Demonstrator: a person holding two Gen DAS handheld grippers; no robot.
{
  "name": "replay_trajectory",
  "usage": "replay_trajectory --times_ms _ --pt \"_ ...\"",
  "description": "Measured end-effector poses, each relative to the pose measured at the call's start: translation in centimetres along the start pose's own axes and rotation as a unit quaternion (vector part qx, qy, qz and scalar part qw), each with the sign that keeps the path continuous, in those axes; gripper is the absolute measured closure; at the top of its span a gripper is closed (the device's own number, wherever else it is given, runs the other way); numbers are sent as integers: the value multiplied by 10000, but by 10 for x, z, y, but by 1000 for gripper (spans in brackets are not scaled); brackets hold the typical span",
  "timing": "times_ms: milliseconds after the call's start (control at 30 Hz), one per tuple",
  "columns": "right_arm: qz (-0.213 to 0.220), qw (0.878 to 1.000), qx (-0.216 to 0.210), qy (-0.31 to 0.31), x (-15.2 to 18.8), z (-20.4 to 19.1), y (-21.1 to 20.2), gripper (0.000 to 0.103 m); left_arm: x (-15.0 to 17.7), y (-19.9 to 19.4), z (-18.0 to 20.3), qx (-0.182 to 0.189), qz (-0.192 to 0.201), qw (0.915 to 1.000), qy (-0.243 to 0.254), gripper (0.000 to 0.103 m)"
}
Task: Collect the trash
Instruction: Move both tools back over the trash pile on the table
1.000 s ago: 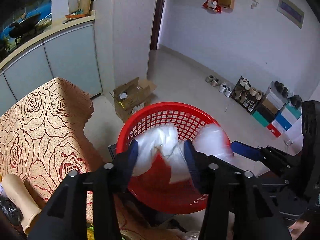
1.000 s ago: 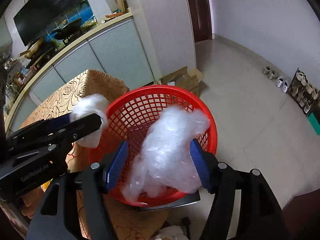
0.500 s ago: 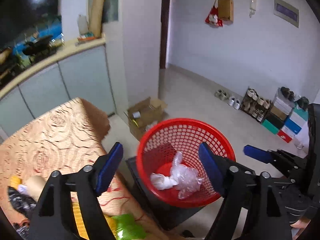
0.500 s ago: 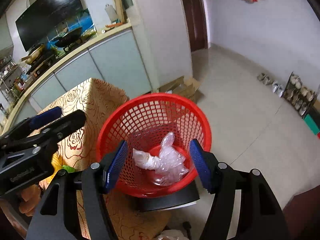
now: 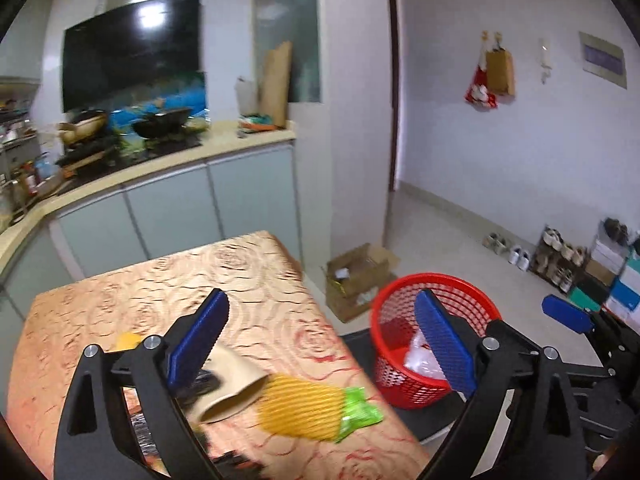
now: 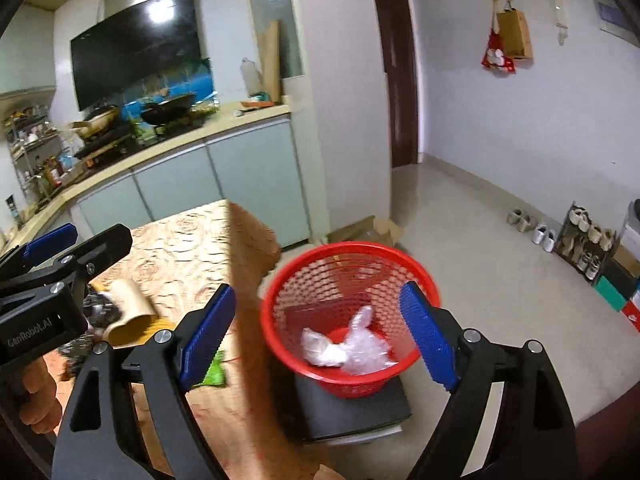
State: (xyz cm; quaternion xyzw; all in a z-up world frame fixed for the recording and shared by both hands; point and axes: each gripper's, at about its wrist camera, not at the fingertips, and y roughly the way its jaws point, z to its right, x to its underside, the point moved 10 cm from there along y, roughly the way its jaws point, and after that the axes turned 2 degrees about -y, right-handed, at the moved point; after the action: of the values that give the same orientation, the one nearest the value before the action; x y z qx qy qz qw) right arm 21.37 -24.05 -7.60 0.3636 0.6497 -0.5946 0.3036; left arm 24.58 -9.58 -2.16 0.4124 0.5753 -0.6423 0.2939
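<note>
Motion blur smears the tabletop clutter, and your left gripper's [image 5: 320, 344] black frame hides part of a dark heap behind the tipped tan paper cup [image 5: 234, 386]. A yellow-and-green ribbed wrapper [image 5: 316, 408] lies just beside that cup on the rose-patterned gold tablecloth [image 5: 168, 280]. The crumpled clear plastic bags [image 6: 348, 350] lie at the bottom of the red mesh plastic basket [image 6: 280, 316], below your right gripper [image 6: 316, 332]. Both grippers have just been opening and now gape empty, tilted downward. Your left hand [image 6: 34, 400] shows only partly at the frame's edge.
</note>
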Motion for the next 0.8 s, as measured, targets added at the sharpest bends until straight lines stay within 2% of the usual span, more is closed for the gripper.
replay_trajectory --times_ms 333,800 --pt "152 9982 -432 -387 0 -68 -31 21 8 -58 -58 -615 339 9973 -202 8" --pt "280 9942 -806 -658 2 -120 -54 21 31 -104 -127 -1245 412 9888 -719 8"
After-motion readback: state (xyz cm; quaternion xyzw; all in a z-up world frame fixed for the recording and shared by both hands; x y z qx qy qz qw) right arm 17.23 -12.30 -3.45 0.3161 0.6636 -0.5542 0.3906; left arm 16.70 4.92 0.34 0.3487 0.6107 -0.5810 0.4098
